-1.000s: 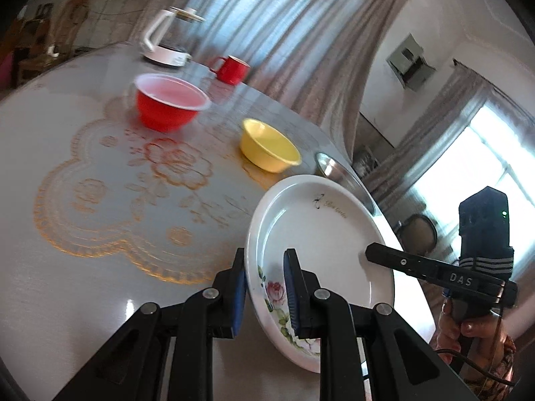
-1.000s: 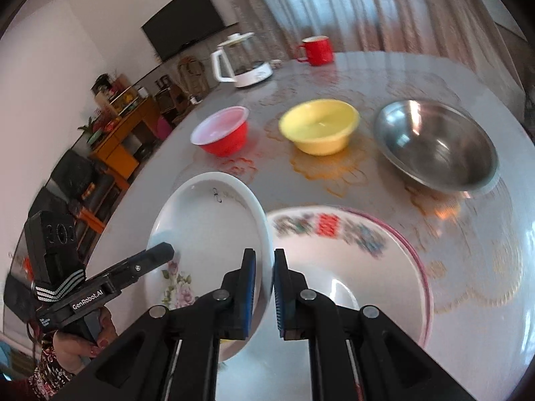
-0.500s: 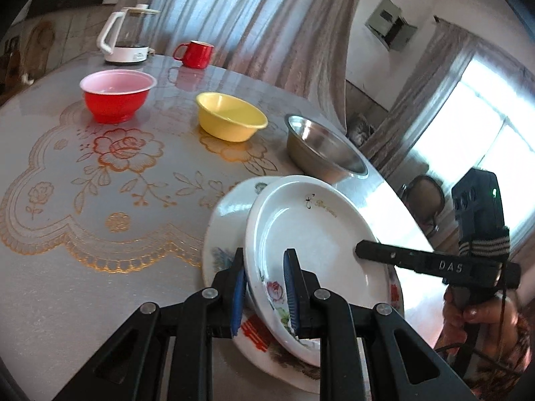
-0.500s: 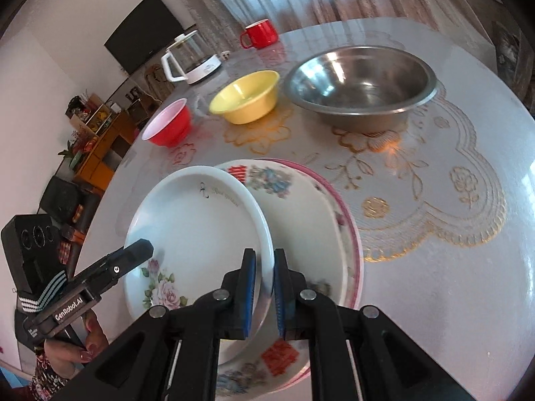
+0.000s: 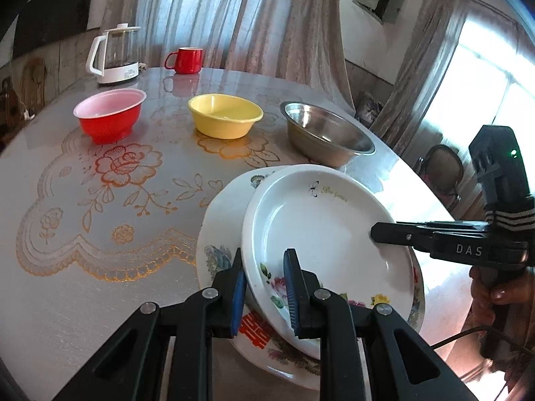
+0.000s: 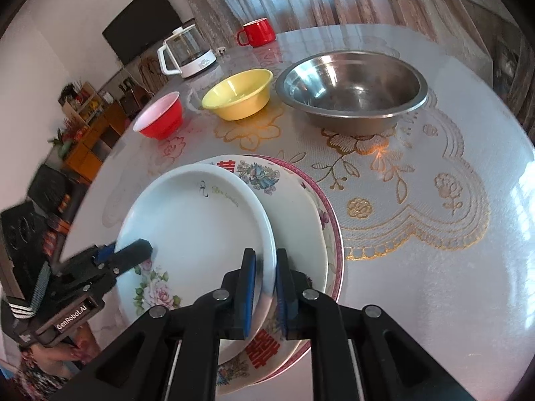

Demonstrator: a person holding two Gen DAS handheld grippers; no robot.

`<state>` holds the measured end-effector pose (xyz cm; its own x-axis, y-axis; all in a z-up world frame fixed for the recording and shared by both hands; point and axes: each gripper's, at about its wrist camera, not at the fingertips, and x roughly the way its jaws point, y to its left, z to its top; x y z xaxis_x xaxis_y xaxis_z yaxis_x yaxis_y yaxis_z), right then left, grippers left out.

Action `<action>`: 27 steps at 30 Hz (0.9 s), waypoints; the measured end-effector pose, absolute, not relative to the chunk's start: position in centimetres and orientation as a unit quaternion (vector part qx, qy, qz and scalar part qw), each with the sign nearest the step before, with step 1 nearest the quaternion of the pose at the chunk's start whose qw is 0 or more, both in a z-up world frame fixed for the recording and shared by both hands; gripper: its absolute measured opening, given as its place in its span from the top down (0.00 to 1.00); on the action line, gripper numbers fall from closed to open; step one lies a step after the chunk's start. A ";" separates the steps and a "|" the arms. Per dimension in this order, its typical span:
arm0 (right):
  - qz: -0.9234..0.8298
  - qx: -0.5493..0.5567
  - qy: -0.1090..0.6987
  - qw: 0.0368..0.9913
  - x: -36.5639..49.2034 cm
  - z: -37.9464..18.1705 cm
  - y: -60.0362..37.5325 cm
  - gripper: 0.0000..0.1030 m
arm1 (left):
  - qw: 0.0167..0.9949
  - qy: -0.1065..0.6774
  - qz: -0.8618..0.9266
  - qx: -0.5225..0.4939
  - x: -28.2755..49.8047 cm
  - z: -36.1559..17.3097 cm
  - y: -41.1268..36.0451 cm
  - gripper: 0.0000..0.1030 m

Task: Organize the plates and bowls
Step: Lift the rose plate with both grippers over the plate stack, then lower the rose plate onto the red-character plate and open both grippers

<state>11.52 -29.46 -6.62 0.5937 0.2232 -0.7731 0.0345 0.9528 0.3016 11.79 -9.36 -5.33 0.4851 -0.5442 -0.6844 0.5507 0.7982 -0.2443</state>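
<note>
Bare tabletop [image 5: 83,284] left of stacked plates [image 5: 321,234], red bowl [image 5: 108,117], yellow bowl [image 5: 224,120], steel bowl [image 5: 326,137] lined up behind

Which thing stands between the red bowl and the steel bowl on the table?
The yellow bowl stands between the red bowl and the steel bowl; both wrist views show this row.

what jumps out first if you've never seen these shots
A white rose-print plate gripped at opposite rims by the left gripper and the right gripper, whose jaws are just opening, lying on a larger floral plate. Behind stand a red bowl, yellow bowl and steel bowl in a row.
</note>
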 end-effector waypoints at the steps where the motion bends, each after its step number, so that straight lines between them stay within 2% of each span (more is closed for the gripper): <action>1: 0.052 0.136 0.448 0.882 11.5 -6.6 -29.3 0.88 | 0.862 0.396 -0.317 0.007 11.8 -5.3 -9.4 0.80; 10: 0.047 0.134 0.455 0.879 11.5 -6.3 -29.4 0.87 | 0.864 0.392 -0.313 0.043 11.7 -5.2 -10.2 0.78; 14: 0.050 0.136 0.464 0.874 11.7 -6.1 -29.5 0.80 | 0.863 0.392 -0.313 0.052 11.8 -5.3 -10.6 0.78; 18: 0.051 0.107 0.478 0.870 12.0 -5.7 -29.0 0.75 | 0.862 0.393 -0.314 0.057 11.8 -5.3 -10.7 0.77; 27: 0.025 0.035 0.487 0.872 12.2 -5.1 -28.1 0.75 | 0.859 0.400 -0.314 0.066 12.1 -5.2 -11.1 0.76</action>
<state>12.24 -28.13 -5.08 0.5236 0.0772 -0.8484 -0.0087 0.9963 0.0853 12.09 -11.07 -5.21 0.4834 -0.4864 -0.7278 0.5926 0.7938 -0.1370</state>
